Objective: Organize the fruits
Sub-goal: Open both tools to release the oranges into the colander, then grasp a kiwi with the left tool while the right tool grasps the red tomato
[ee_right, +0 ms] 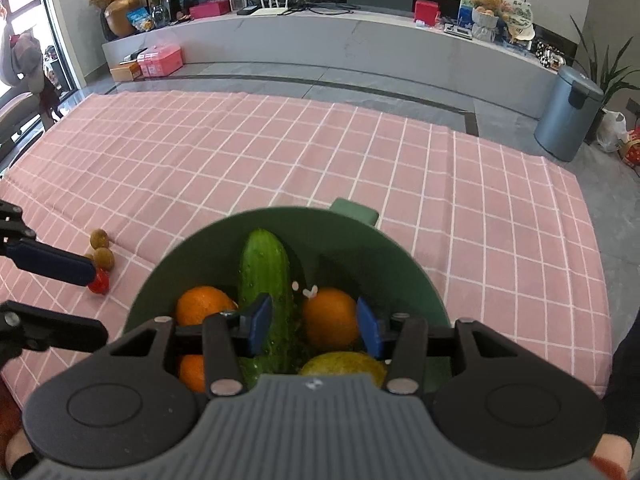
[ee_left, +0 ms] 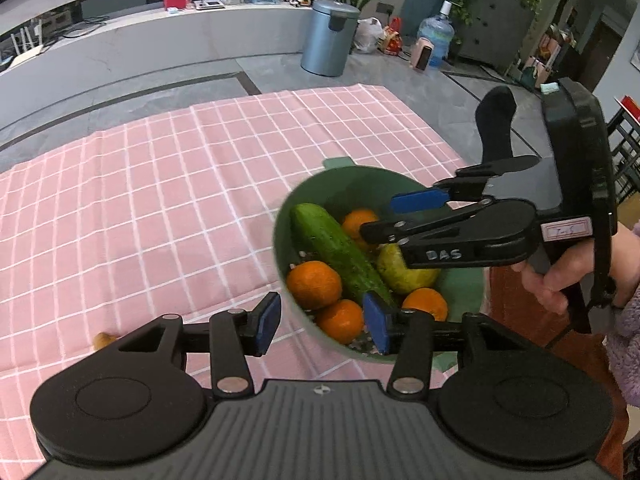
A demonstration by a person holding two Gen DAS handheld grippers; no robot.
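A green bowl stands on the pink checked cloth. It holds a cucumber, several oranges and a yellow-green fruit. My left gripper is open and empty at the bowl's near rim. My right gripper is open and empty over the bowl; in the left wrist view it reaches in from the right. Two small brown fruits and a small red one lie on the cloth left of the bowl.
One small brown fruit shows by my left gripper. The left gripper's fingers reach in at the left of the right wrist view. A grey bin and a water bottle stand on the floor beyond the table.
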